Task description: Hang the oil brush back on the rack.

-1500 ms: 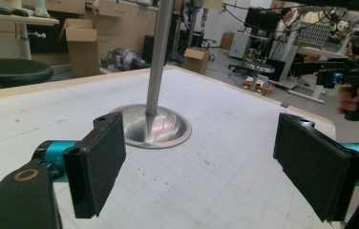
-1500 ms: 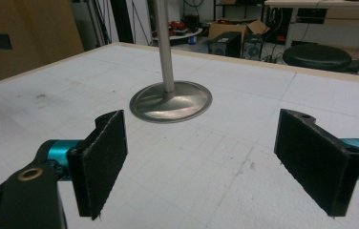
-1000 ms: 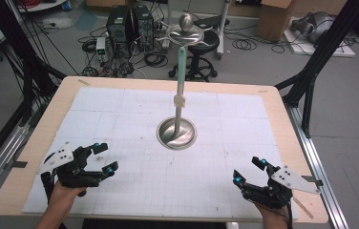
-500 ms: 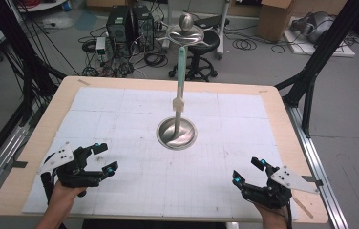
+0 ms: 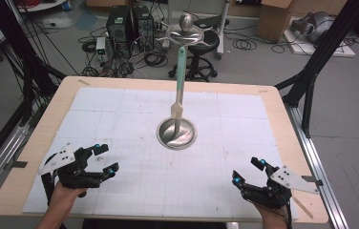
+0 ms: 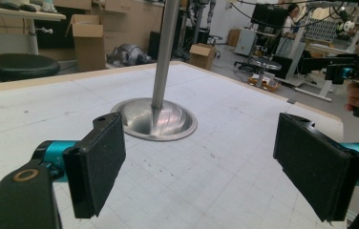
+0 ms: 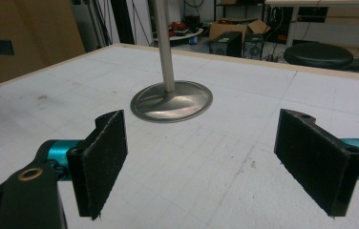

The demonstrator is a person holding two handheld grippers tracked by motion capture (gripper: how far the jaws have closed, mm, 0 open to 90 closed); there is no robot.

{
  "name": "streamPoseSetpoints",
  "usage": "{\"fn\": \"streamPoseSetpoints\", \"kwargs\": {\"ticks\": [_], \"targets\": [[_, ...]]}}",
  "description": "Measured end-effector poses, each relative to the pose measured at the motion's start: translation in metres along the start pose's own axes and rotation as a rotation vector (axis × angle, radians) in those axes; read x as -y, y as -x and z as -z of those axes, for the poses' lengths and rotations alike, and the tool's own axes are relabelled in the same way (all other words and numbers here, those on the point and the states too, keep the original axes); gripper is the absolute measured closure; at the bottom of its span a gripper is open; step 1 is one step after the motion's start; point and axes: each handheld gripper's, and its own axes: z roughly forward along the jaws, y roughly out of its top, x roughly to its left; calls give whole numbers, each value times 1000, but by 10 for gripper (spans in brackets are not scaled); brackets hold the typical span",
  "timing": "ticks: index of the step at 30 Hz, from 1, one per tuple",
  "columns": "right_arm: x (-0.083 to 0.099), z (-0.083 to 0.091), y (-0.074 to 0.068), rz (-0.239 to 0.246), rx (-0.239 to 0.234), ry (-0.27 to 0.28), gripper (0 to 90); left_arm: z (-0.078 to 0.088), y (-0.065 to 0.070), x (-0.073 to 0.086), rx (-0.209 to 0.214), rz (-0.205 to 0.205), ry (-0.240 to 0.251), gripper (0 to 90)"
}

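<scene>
No shift since earlier frame. Jaws apart on left gripper [image 5: 102, 157] and right gripper [image 5: 247, 171], both empty at near edge. Stand [image 5: 177, 133] at mat [image 5: 120, 119] centre, well apart. Approach low, square to pole [image 6: 164, 52].

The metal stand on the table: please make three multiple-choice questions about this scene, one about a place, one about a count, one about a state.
1. Where does the metal stand rest?
A. near the middle of the table
B. at the left edge
C. on the floor

2. How many grippers are at the near side of the table?
A. one
B. two
C. three

3. How are the jaws of the left gripper?
A. shut on the pole
B. shut on nothing
C. wide open, holding nothing

Answers: 1 A, the round base sits mid-table in the high view. 2 B, the left gripper and the right gripper are each held in a hand. 3 C, its pads stand far apart with only table between them.
</scene>
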Motion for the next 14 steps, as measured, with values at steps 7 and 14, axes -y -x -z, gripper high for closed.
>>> {"fn": "streamPoseSetpoints", "kwargs": {"ticks": [7, 14], "targets": [[0, 0, 0, 0, -2, 0, 176, 0, 0, 0, 1, -3, -2, 185], [0, 0, 1, -2, -1, 4, 176, 1, -1, 0, -4, -3, -1, 185]]}}
